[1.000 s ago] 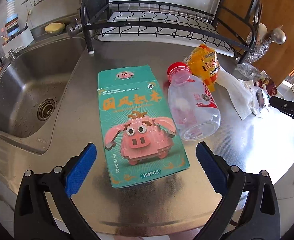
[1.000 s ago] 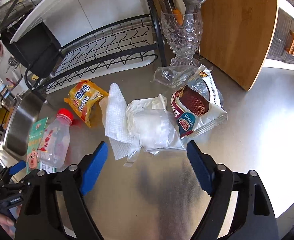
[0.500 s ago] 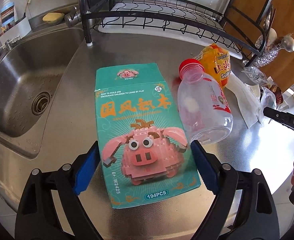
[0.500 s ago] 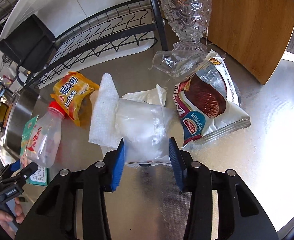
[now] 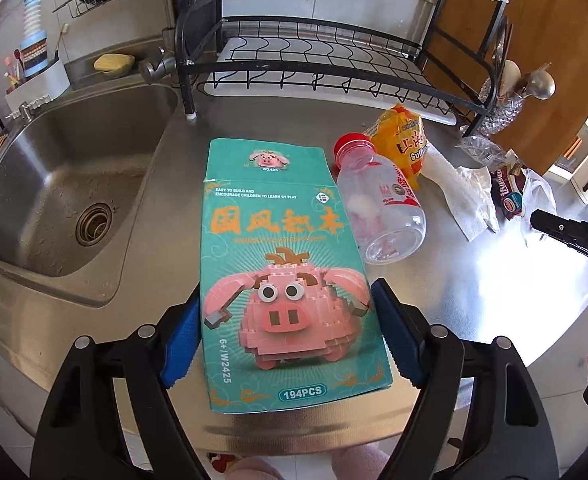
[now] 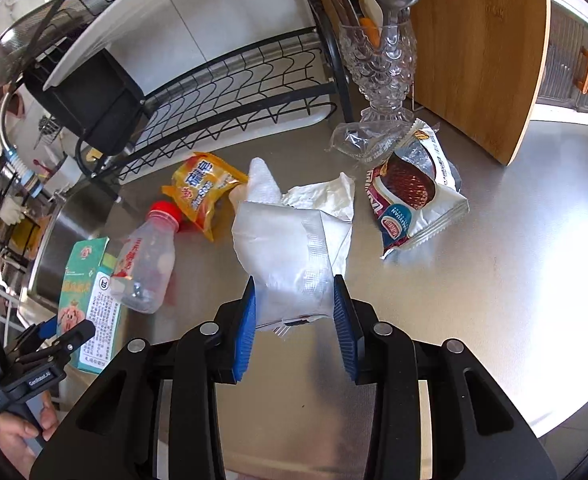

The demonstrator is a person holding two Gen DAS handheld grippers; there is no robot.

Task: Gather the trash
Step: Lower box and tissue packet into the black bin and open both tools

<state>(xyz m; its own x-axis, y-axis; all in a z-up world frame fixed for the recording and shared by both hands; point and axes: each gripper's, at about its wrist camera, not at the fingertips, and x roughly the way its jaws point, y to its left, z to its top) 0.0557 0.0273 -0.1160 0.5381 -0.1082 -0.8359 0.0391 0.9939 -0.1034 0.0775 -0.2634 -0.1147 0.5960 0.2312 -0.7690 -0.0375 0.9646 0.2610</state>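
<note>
While both grabs are on, the left gripper [image 5: 286,336] clamps the pig-brick box [image 5: 284,264] and the right gripper [image 6: 294,316] pinches the white plastic wrapper [image 6: 286,256]; bottle [image 6: 148,262], soap packet [image 6: 202,188] and snack bag [image 6: 413,192] await on the steel counter [image 6: 513,260].

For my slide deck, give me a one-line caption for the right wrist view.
Right gripper clamps a crumpled white plastic wrapper on the steel counter, beside other litter.

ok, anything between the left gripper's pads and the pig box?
Nothing visible. The left gripper pads sit against both long sides of the pig box. The plastic bottle lies just beside the box, farther along, clear of the pads.
</note>
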